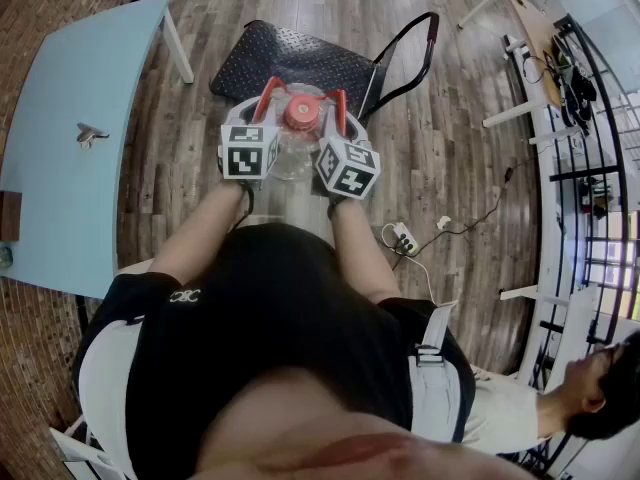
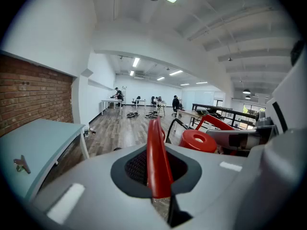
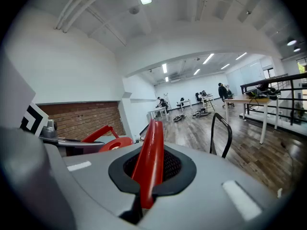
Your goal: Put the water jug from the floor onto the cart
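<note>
- The person's forearms reach out toward 12 o'clock, and each hand carries a gripper with its marker cube facing up.
- The left gripper (image 1: 258, 118) has its fingers (image 2: 100, 190) closed tight on a red handle loop (image 2: 157, 152) that stands upright in the slot between them.
- The right gripper (image 1: 338, 123) is closed the same way, its fingers (image 3: 225, 190) pinching a second red handle loop (image 3: 148, 157).
- The water jug (image 1: 293, 156) hangs between the two cubes, straight ahead of the person, with its clear body below them.
- The jug's red cap (image 1: 300, 114) sits between the two loops.
- From the left gripper, the cap lies at 2 o'clock.
- The jug is over the near edge of the cart (image 1: 300, 58), a black studded deck at 12 o'clock. I cannot tell whether it rests on the deck.
- The cart's black push bar (image 1: 410, 53) rises at 1 o'clock.
- A white power strip (image 1: 405, 238) lies on the wooden floor (image 1: 450, 148) at 4 o'clock of the jug.
- A light-blue table (image 1: 70, 168) stands at 9 o'clock.
</note>
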A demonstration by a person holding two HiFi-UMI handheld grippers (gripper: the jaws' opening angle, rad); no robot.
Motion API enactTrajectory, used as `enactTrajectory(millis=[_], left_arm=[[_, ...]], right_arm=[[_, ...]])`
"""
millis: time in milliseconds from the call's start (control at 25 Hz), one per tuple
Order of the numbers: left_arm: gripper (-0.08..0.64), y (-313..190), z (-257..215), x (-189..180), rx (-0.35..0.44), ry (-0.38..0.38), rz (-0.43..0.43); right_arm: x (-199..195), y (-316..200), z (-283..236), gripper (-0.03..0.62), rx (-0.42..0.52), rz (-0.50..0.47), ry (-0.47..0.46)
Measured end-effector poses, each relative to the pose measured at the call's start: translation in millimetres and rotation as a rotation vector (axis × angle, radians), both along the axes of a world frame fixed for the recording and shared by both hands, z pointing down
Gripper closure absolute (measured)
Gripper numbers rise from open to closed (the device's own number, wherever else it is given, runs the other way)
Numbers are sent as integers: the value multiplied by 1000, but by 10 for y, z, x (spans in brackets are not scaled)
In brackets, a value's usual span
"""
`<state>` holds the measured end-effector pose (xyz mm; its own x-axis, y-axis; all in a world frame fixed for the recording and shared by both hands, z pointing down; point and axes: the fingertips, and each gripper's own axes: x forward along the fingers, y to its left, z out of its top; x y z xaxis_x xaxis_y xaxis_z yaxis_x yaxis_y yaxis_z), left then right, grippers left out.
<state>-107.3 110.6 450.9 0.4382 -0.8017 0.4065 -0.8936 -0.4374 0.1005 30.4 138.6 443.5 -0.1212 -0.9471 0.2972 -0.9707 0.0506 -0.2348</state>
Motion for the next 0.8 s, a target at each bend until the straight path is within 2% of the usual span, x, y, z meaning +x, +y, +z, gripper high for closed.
enactTrajectory(millis=[360, 800], left_arm=[[535, 50, 46, 76, -11, -3, -22], [535, -39, 70, 356, -3, -49, -42]], right_arm=[[58, 20, 22, 578, -8, -31, -6], [357, -87, 94, 577, -8, -41, -55]])
